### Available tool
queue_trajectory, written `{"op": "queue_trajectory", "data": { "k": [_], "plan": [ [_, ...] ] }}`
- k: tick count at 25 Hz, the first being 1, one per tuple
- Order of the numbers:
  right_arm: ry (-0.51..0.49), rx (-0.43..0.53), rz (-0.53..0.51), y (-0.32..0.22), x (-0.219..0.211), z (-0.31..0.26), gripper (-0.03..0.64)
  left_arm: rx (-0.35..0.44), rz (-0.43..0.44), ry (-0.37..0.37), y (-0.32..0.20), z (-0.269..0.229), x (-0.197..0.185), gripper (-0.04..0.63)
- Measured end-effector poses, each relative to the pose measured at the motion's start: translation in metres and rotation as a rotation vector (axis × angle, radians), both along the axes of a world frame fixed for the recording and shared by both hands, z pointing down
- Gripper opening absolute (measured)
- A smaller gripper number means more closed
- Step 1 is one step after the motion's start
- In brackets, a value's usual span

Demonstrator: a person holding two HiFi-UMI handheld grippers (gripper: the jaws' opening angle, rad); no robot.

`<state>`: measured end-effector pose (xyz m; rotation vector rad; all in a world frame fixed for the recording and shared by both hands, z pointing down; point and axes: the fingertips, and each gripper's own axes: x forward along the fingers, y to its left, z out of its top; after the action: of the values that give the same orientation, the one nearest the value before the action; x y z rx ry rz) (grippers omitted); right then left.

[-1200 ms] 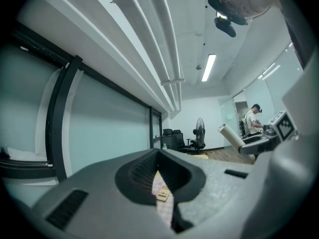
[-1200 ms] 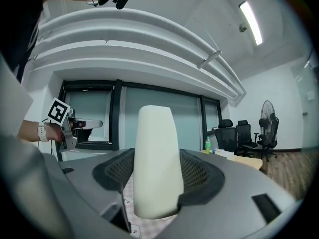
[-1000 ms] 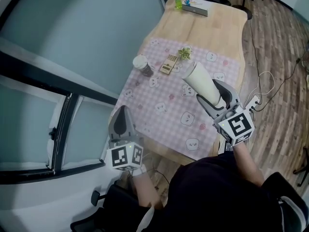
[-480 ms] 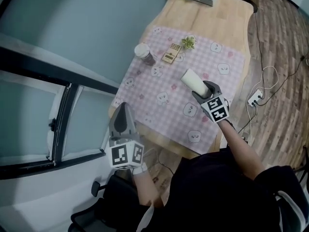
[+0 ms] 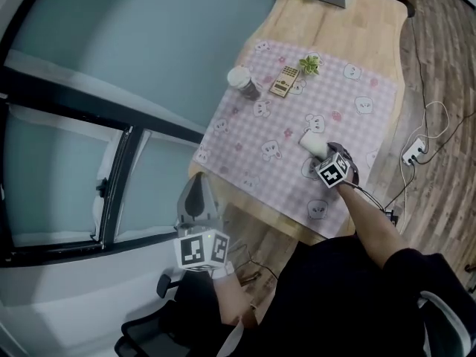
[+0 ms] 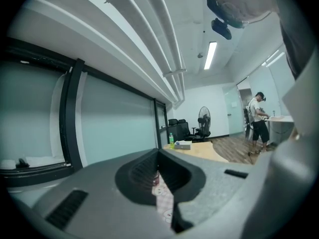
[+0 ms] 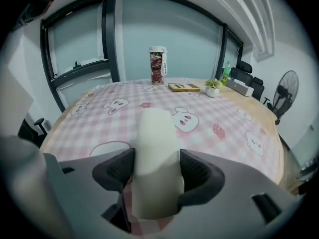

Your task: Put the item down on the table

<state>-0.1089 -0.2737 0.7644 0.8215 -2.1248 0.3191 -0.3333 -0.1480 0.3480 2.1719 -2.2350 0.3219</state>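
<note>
item: cream cylinder (image 7: 157, 148) clamped in right gripper (image 7: 156, 171), low over the checked cloth (image 5: 268, 117), bench (image 5: 372, 21) near right; contact unclear | left gripper (image 5: 198, 192): closed, empty, off near edge | progress: likely late; release remains

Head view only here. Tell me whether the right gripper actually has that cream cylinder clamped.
Observer: Yes. In the right gripper view, the right gripper has both jaws pressed against the sides of the cream cylinder.
Operator: Give me the left gripper too.
Observer: The left gripper is shut with nothing between its jaws. Only a sliver of checked tablecloth shows past them.
Operator: Report anyone nearby.
Observer: A person stands far across the room, seen in the left gripper view.
</note>
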Motion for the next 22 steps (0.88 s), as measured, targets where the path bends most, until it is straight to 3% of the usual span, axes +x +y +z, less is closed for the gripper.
{"op": "queue_trajectory", "data": {
  "k": [8,22],
  "plan": [
    [0.000,-0.029,-0.006,0.001,-0.001,0.003,0.296,0.011,0.025,0.005,-0.006,-0.002,0.012,0.000],
    [-0.015,-0.058,-0.010,0.002,0.001,0.001,0.299,0.018,-0.003,0.012,-0.002,-0.003,0.005,0.000]
  ]
}}
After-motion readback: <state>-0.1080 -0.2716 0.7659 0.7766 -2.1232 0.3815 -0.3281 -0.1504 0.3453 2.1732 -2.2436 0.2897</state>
